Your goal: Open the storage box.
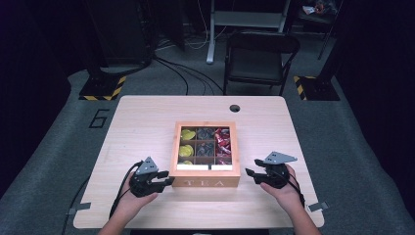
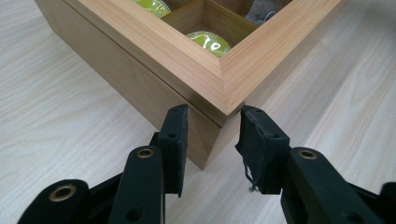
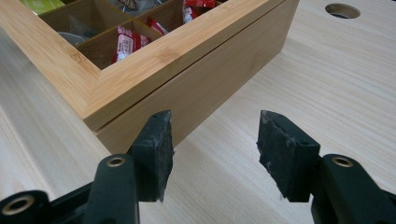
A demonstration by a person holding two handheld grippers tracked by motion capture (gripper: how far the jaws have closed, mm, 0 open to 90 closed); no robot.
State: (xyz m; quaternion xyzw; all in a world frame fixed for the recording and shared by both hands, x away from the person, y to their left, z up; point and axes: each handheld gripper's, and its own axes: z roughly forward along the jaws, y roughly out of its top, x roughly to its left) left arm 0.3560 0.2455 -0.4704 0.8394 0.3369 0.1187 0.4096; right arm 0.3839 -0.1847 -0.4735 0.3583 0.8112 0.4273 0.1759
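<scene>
The wooden tea box (image 1: pixel 206 154) sits mid-table, nearer the person's edge, its lid shut over compartments of yellow, dark and red tea packets (image 1: pixel 205 145). The left gripper (image 1: pixel 169 181) is at the box's near left corner, its jaws drawn in around that corner (image 2: pixel 219 126), though I cannot tell whether the pads press the wood. The right gripper (image 1: pixel 249 175) waits just off the near right corner with its jaws partly open and nothing between them. The lid looks not yet lifted, so I judge the work barely begun.
</scene>
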